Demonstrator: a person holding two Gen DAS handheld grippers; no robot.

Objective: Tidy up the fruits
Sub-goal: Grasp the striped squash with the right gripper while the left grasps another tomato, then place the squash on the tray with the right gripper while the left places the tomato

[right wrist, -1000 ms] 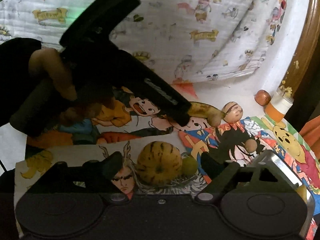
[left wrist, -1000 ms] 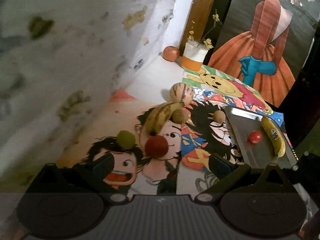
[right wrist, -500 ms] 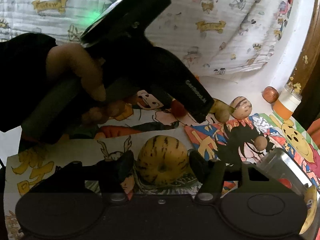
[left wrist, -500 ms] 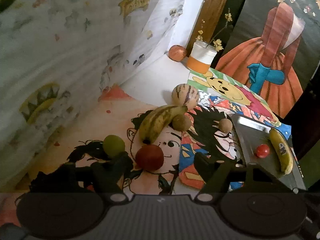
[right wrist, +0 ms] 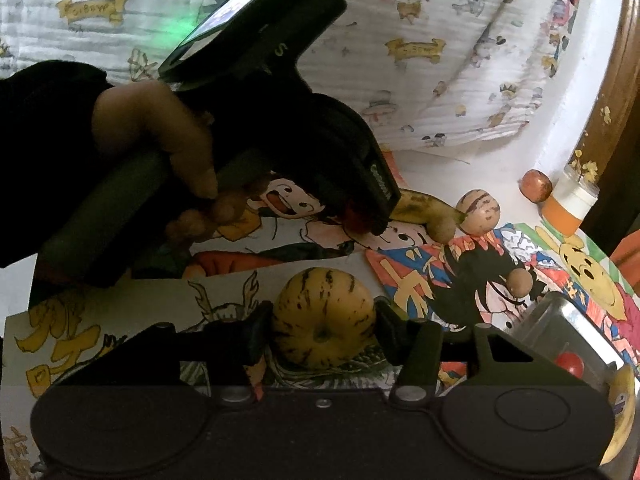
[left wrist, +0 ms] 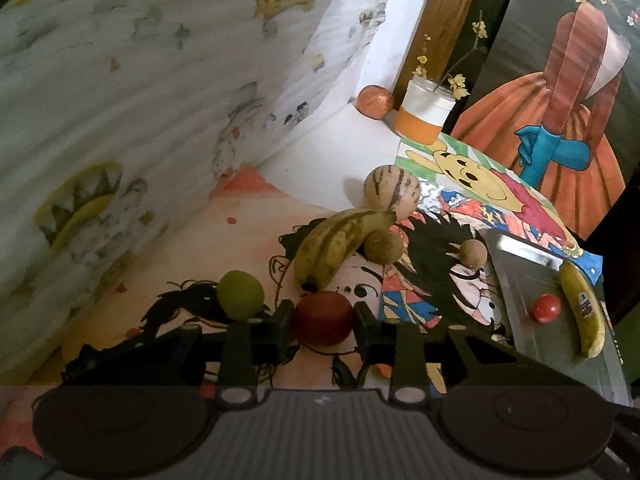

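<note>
Left hand-held gripper (left wrist: pixel 323 318) was recorded with its jaws closing on a dark red round fruit (left wrist: pixel 323 322), both pads already seen against the fruit's sides, the fruit resting on the cartoon-printed table (left wrist: pixel 208 256). Just beside the left finger a green round fruit (left wrist: pixel 240 294) was seen, and beyond the red fruit a spotted banana (left wrist: pixel 336 250) lay touching a small brown fruit (left wrist: pixel 383 246), with a pale striped melon (left wrist: pixel 392 190) just behind them. A second small brown fruit (left wrist: pixel 473 254) was placed next to the metal tray (left wrist: pixel 520 280) at the right, in which a small red tomato (left wrist: pixel 546 308) and a yellow banana (left wrist: pixel 582 312) were held apart from each other. At the far corner a reddish fruit (left wrist: pixel 375 101) was set just beside an orange-and-white jar (left wrist: pixel 424 118) with a sprig of yellow flowers. Right hand-held gripper (right wrist: pixel 323 334) was likewise shown with its jaws closing around a yellow striped melon (right wrist: pixel 323 320), the pads set at the melon's two sides as it sat on the table. In the right wrist view the person's left hand (right wrist: pixel 160 140), in a dark sleeve, was seen wrapped around the handle of the left tool, whose tip hid most of the red fruit. A patterned white quilt (right wrist: pixel 420 60) was seen behind the table.
</note>
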